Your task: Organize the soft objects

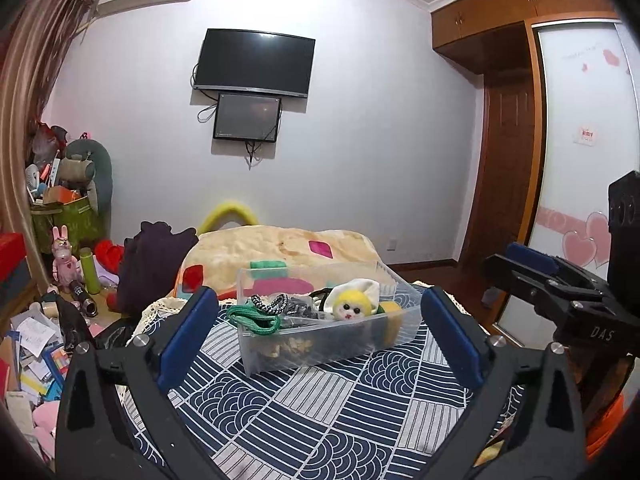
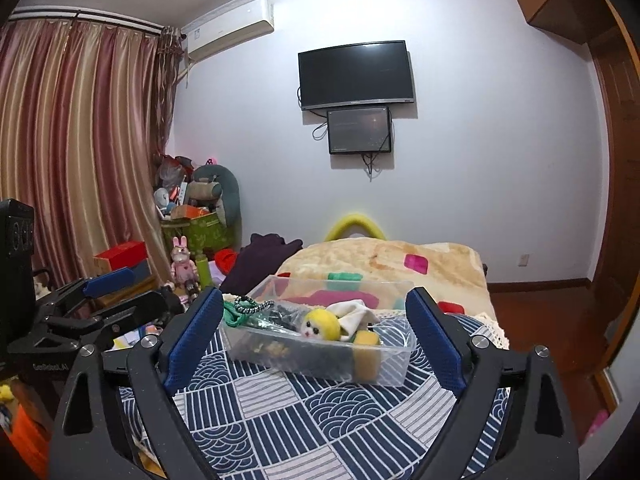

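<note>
A clear plastic bin (image 1: 360, 340) (image 2: 394, 372) stands on a round table with a blue-and-white patterned cloth (image 1: 320, 412) (image 2: 320, 412). In the bin lie a yellow plush face with a white cloth (image 1: 352, 304) (image 2: 320, 324), a yellow sponge (image 1: 392, 312) (image 2: 366, 350), a green cord (image 1: 252, 320) (image 2: 232, 314), a black-and-white cord (image 1: 266, 303) and dark items. My left gripper (image 1: 320, 328) is open and empty, in front of the bin. My right gripper (image 2: 316, 332) is open and empty, also in front of the bin. Each gripper shows in the other's view, at its edge.
Behind the table is a bed with a beige blanket (image 1: 280, 248) (image 2: 392, 264). Clutter, a pink rabbit toy (image 1: 64, 256) and boxes lie on the floor at left. A wardrobe (image 1: 580, 140) stands at right, curtains (image 2: 80, 140) at left.
</note>
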Motion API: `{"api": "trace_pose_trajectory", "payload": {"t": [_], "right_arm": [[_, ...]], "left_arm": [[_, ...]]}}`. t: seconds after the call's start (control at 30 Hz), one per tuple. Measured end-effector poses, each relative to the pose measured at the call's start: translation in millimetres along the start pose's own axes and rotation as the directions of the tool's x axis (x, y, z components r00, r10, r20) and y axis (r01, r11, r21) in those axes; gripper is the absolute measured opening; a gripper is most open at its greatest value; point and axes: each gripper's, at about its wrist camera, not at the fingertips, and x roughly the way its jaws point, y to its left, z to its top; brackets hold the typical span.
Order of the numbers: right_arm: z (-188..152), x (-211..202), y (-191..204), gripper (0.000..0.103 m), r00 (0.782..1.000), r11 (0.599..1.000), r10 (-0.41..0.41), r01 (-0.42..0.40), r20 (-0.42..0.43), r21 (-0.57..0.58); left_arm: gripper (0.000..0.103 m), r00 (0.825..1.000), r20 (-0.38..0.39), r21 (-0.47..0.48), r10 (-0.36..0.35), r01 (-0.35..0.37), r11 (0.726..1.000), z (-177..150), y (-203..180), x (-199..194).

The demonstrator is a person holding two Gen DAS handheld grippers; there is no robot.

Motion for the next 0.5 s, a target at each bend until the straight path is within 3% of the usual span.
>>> {"api": "trace_pose_trajectory", "payload": {"t": [0.5], "right_arm": [[-9.5, 2.8, -0.1, 0.093, 1.000, 1.000, 0.004, -0.004, -0.023, -0.004]], "left_arm": [[0.103, 1.000, 0.011, 0.014, 0.006, -0.006, 1.000, -5.9, -3.0, -1.7]]}}
